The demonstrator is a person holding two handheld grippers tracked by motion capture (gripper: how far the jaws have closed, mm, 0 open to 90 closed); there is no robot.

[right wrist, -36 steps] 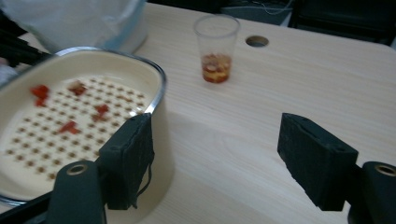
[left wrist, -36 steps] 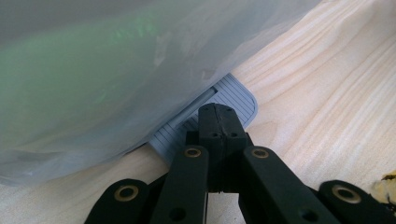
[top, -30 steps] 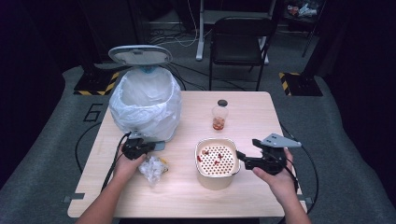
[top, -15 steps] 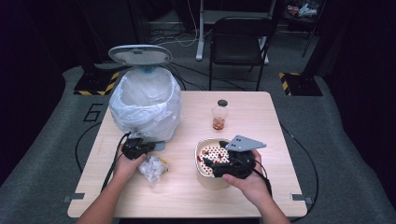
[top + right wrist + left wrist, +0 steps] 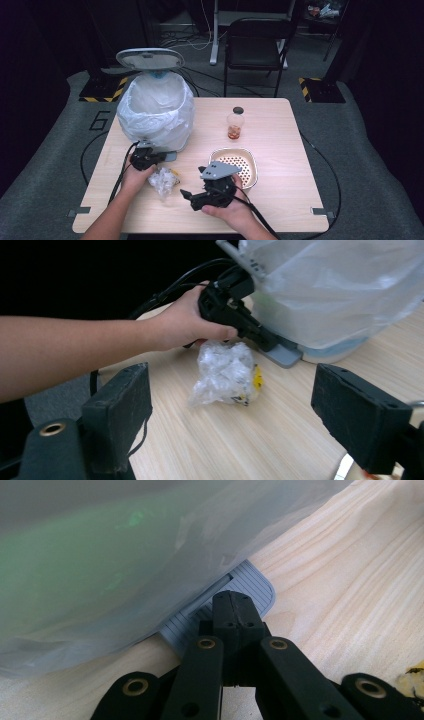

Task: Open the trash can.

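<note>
Ahead, crumpled wrapper (image 5: pixel 225 372), between open jaws' line

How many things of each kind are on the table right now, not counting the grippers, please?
Lined pedal bin: 1
Small jar with dark lid: 1
Perforated strainer bowl: 1
Crumpled clear wrapper: 1
Total: 4

A large "6" is marked on the grey floor mat (image 5: pixel 98 120), left of the table (image 5: pixel 280 135). Nothing else here is legible.
</note>
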